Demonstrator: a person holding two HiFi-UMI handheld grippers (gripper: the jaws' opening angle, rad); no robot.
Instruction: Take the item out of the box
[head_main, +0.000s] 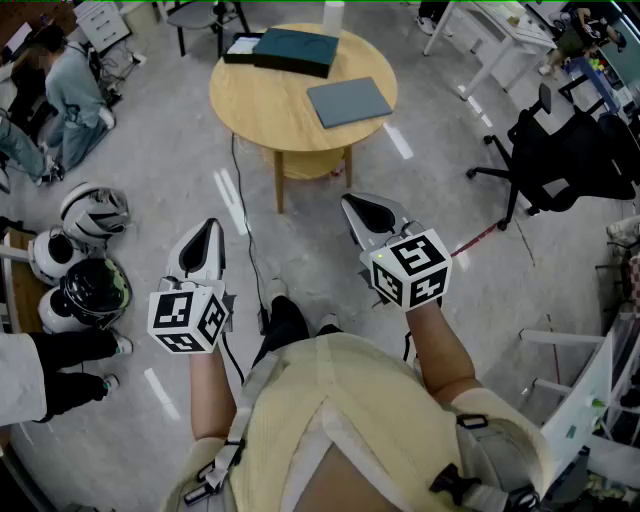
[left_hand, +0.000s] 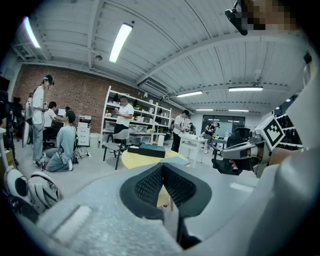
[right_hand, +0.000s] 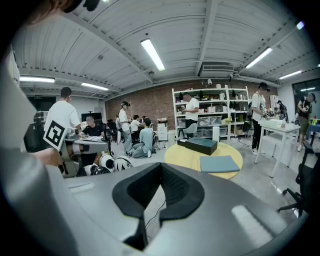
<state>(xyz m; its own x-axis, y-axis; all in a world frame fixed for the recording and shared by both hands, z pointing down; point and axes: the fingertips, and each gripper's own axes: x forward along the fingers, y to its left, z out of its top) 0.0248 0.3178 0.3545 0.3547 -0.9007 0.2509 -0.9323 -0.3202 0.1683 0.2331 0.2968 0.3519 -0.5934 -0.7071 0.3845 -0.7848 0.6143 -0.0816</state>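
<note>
A round wooden table (head_main: 270, 115) stands ahead of me across the floor. On its far side lies a dark teal box (head_main: 295, 50), and nearer me a flat grey-blue panel (head_main: 349, 101). Both grippers hang close to my body, well short of the table. The left gripper (head_main: 205, 235) is shut with nothing in it; the right gripper (head_main: 365, 210) is shut and empty too. In the left gripper view the shut jaws (left_hand: 162, 172) point at the box (left_hand: 151, 150). The right gripper view shows the box (right_hand: 202, 145) and panel (right_hand: 219, 163) beyond its tips (right_hand: 161, 172).
A black office chair (head_main: 560, 150) stands to the right, and white and black helmets (head_main: 90, 250) sit on the floor to the left. A person (head_main: 70, 90) sits on the floor at far left. A cable (head_main: 240, 200) runs from the table toward me.
</note>
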